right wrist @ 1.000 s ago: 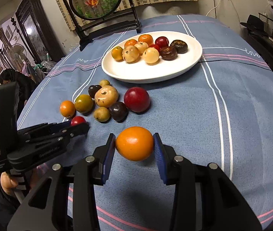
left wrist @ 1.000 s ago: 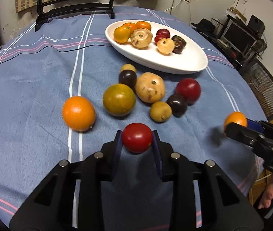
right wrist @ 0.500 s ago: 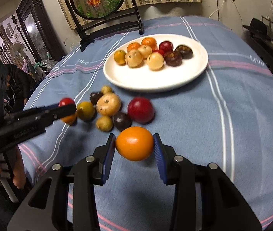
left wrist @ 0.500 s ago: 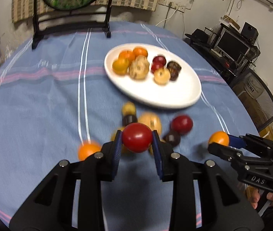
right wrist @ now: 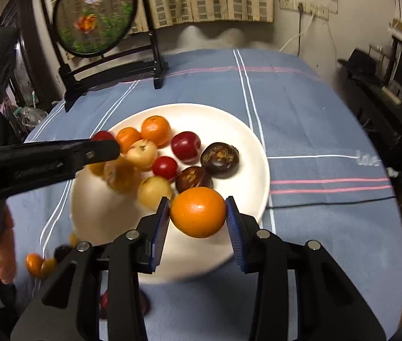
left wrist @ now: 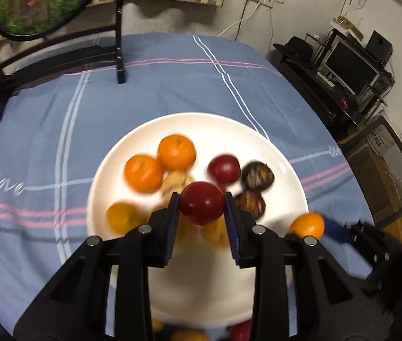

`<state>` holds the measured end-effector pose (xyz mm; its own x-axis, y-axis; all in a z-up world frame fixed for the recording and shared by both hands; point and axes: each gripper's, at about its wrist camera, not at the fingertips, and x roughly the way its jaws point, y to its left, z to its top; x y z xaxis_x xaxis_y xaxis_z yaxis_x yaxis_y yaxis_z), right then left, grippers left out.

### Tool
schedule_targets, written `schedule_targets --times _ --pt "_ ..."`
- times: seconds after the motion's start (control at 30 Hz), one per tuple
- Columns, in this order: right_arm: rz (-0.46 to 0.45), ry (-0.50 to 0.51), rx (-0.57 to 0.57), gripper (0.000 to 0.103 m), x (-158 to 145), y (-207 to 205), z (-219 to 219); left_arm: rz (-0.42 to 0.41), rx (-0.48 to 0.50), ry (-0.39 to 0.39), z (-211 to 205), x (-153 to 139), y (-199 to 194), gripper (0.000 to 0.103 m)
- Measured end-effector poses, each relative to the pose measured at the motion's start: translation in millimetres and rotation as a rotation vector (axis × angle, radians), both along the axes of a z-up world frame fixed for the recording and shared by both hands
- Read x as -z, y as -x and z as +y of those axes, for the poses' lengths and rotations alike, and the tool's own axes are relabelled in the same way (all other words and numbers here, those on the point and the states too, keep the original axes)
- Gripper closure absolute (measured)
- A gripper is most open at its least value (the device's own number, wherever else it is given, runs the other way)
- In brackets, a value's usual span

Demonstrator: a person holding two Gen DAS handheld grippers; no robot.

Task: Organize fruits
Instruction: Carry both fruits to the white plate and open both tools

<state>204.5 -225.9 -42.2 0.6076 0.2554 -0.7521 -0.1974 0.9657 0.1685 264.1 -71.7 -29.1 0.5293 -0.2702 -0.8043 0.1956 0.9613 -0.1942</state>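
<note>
**Both grippers over the plate, each w/ a fruit**

Tablecloth (left wrist: pixel 150 91) fills the scene, blue w/ white and pink stripes, spreading out ahead of both sets of fingers. On it, right under and ahead of the fingers: the white plate (left wrist: pixel 246 130), already carrying a bunch of fruit – oranges, red ones, dark brown ones, pale tan ones, blurred in the left view. Far edge of the table, beyond the plate: a round screen on a black stand (right wrist: pixel 96 14).

Left gripper (left wrist: pixel 202 207) – clenched on a red fruit (left wrist: pixel 202 207), pads pressing it from both sides, fruit hanging above the pile on the plate. Right gripper (right wrist: pixel 198 213) – clamped on an orange (right wrist: pixel 197 211), held above the plate's near-right part, just in front of the two dark fruits (right wrist: pixel 220 155).

Each gripper shows in the other's view: left one comes in from the left side over the plate, right one w/ its orange sits at the plate's right rim.

A few loose fruits (right wrist: pixel 39 264) lie on the cloth near the left fingers' base, off the plate.
</note>
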Motion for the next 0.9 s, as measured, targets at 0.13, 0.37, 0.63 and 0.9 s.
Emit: schedule_targets --times 0.13,0.37,0.63,0.9 --pt "-0.005 -0.01 -0.007 0.063 4 -6 -2 0.026 -0.006 -0.027 -12 15 -27 0.071" --pt "-0.098 0.102 0.022 0.042 4 -1 2 -0.001 -0.048 -0.021 -6 8 -28 0.052" --pt "-0.074 0.05 0.003 0.041 9 18 -3 -0.048 -0.02 0.049 31 -20 71 0.044" --pt "-0.029 -0.012 0.018 0.04 -5 100 0 -0.115 -0.092 -0.006 83 12 195 0.023"
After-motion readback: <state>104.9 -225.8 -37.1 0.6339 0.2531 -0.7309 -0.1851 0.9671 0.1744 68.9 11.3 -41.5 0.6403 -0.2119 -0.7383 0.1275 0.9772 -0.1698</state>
